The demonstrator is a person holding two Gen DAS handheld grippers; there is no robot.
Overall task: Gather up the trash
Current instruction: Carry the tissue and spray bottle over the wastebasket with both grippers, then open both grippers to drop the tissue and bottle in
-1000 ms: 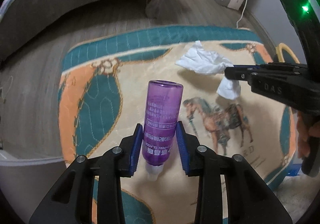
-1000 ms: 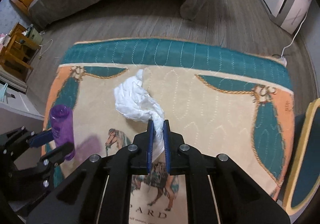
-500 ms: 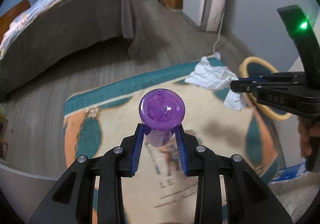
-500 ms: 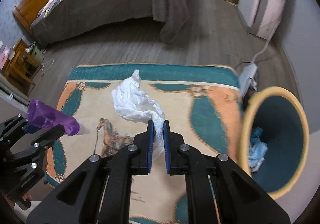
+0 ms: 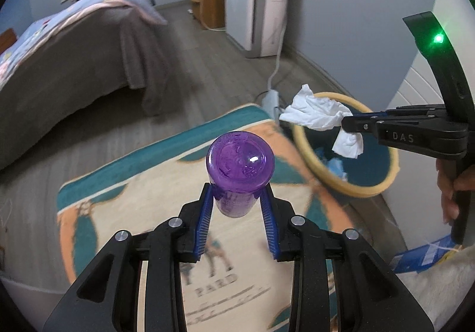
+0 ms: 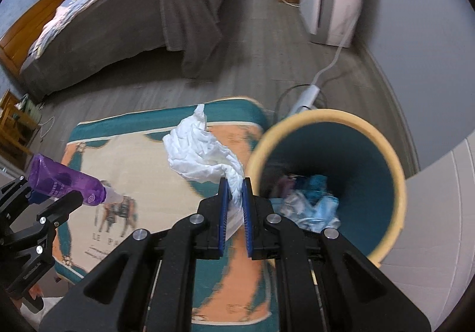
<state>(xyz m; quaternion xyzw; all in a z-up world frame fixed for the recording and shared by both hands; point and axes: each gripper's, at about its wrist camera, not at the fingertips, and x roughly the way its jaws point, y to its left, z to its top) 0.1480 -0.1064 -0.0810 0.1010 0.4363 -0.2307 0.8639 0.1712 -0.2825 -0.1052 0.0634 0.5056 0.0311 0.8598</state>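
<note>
Left wrist view, read from left to right: a bed [image 5: 74,64] is seen at the far left, then a patterned rug [image 5: 142,195], and above the rug a purple bottle [image 5: 240,165] is clamped by the left gripper [image 5: 239,216], its flat base turned toward the camera and its blue pads pressed on its sides. Further right, a crumpled white tissue [image 5: 319,113] is pinched by the right gripper [image 5: 346,125] over the near rim of a yellow-rimmed bin [image 5: 299,142], in which other scraps are already seen. In the right wrist view the same order holds: the bottle is seen at the left, well apart from the bin and above the rug, its nozzle pointing toward the rug's horse picture [image 6: 115,213], while the tissue is nipped between nearly closed jaws just beside the bin's left rim. Several failures can be judged likely. If the tissue is let go now, part of it could be draped over the rim or dropped on the rug, since most of it hangs outside the opening. The bottle is gripped on a smooth round body; slippage could be caused by a quick swing. Were it released too early, it could roll across the rug. A collision of the two tools over the bin is also possible.
</note>
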